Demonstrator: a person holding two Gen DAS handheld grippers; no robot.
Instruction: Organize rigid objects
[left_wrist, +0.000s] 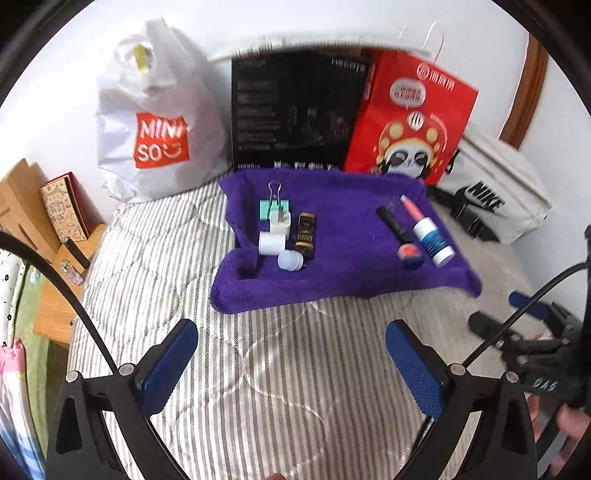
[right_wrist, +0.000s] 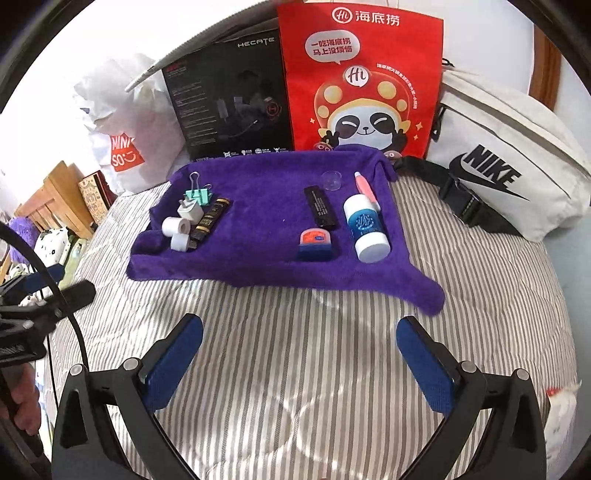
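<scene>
A purple towel (left_wrist: 343, 273) (right_wrist: 266, 266) lies on the striped bed. On its left side sit a teal binder clip (right_wrist: 199, 194), a white plug (right_wrist: 190, 210), two small white rolls (right_wrist: 175, 226), and a dark gold-printed tube (right_wrist: 211, 218). On its right side lie a black stick (right_wrist: 320, 206), a small orange-and-blue tin (right_wrist: 316, 242), a white bottle with a blue label (right_wrist: 365, 227), a pink pen (right_wrist: 364, 188) and a clear cap (right_wrist: 334, 181). My left gripper (left_wrist: 291, 332) and right gripper (right_wrist: 299, 328) both hang open over the bedding in front of the towel, holding nothing.
Behind the towel stand a white Miniso bag (left_wrist: 159, 122), a black box (right_wrist: 232, 107), a red paper bag (right_wrist: 362, 81) and a white Nike pouch (right_wrist: 506, 162). A wooden bedside stand (left_wrist: 55, 258) is at the left edge.
</scene>
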